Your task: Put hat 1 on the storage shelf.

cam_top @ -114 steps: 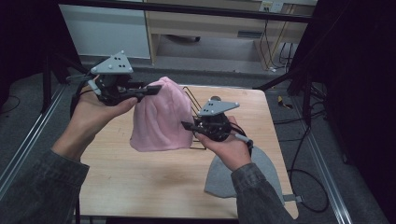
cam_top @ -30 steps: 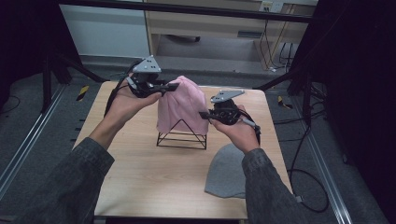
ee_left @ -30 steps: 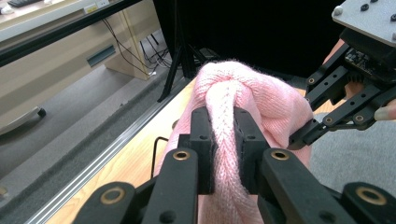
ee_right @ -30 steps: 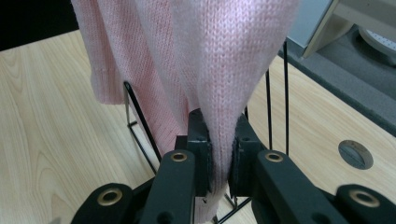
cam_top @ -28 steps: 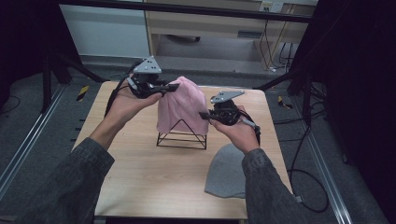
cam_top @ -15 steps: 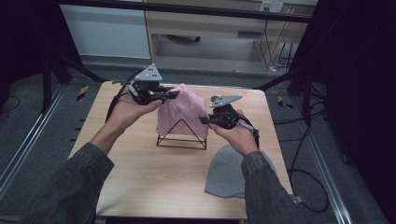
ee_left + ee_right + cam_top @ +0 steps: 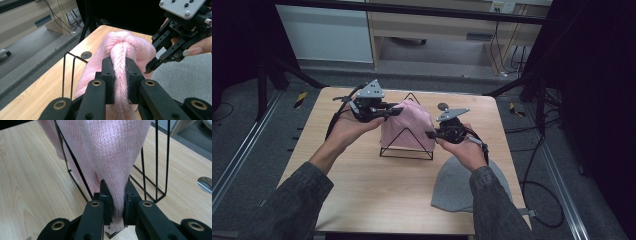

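Judged risk: the pink hat is stretched over the wire stand by two pinches, so if it is pulled unevenly the light stand could be tipped or dragged across the table. The wire apex, seen poking up behind the hat at upper centre of the high view, could be snagged in the knit, esp. if one side is drawn lower than the other. In the right claw view only a narrow fold near the hem is gripped, low in the frame; that thin bite could be lost w/ more tension, and the hat would then spring back up. The grey hat, lower right of the high view, lies near the right forearm and could be brushed off the table edge.

Left claw: clenched on a thick ribbed fold of the hat, pads pressed into the knit on both sides, fabric bulging above them. It is seen at upper centre-left of the high view, at the hat's top-left.

Right claw: also clamped on the hat, a thinner fold squeezed betw. the pads, stand wires just beside it. It is seen at centre-right of the high view, at the hat's right edge.
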{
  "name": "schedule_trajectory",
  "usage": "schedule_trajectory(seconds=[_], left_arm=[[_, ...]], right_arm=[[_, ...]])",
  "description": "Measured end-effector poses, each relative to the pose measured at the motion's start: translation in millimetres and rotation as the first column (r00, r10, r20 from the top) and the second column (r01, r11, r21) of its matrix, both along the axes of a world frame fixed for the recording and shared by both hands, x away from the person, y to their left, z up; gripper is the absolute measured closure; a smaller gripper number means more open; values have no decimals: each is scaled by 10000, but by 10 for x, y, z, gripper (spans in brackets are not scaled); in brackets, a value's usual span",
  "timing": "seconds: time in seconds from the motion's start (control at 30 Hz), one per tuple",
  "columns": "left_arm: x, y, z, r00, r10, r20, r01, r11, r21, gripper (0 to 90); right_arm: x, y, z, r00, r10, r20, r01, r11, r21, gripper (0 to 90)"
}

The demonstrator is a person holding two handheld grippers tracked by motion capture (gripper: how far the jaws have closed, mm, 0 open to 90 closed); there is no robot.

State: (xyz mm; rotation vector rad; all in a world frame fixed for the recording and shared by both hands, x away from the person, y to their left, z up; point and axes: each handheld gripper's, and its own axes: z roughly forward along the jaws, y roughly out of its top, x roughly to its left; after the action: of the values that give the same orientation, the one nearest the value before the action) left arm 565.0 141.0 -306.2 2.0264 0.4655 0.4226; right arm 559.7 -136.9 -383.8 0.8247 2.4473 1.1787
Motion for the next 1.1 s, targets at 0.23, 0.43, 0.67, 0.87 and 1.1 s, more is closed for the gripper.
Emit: schedule_trajectory(seconds=[0.23, 0.43, 0.67, 0.87, 1.1], left_arm=[[-22, 35, -130, 9998, -1, -202, 1, 10000, 7, 798], [-23, 44, -233, 9994, 22, -337, -25, 10000, -79, 798], [-39, 44, -330, 9987, 67, -503, -77, 9998, -185, 798], [-39, 47, -413, 9980, 81, -633, -86, 9999, -68, 797], [-30, 46, -539, 9961, 161, -863, -169, 9998, -89, 794]], right_arm=[[-9, -4, -83, 9999, -5, -149, 4, 9999, -107, 803], [-6, -5, -152, 9996, -48, -293, 44, 9999, -138, 781], [-19, -8, -203, 9992, -48, -398, 39, 9998, -211, 714], [-50, -22, -228, 9989, -44, -465, 32, 9997, -246, 699], [-85, -76, -231, 9986, -141, -504, 129, 9996, -241, 692]])
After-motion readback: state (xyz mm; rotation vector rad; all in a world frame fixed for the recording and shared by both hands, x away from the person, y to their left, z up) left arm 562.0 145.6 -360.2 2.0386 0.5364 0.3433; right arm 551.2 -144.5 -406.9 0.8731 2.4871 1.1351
